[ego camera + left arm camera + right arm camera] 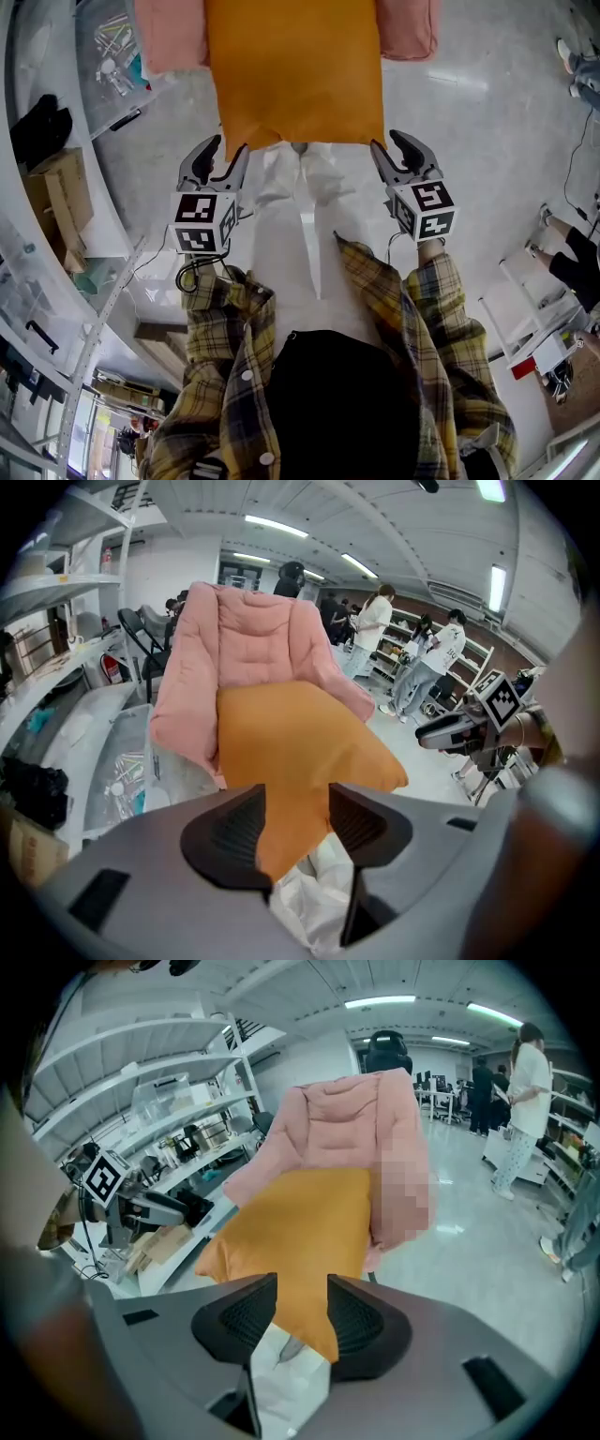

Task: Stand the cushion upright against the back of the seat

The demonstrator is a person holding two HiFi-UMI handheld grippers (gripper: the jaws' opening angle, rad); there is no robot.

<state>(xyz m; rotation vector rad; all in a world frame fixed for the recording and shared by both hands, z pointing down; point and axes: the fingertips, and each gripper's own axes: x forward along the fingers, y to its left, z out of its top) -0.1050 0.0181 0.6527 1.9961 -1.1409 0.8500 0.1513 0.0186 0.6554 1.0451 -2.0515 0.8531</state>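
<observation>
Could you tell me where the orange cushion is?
Head view, top centre: the orange cushion lies on the pink chair, its near corners at the left gripper and right gripper.

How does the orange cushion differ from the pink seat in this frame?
The cushion is orange and smooth. The seat is pink and quilted with stitched seams. The cushion is the smaller of the two, covering only the seat's middle, with pink showing on both sides. The cushion lies sloping forward, while the seat's back rises upright above it. Both look like soft padded fabric.
</observation>
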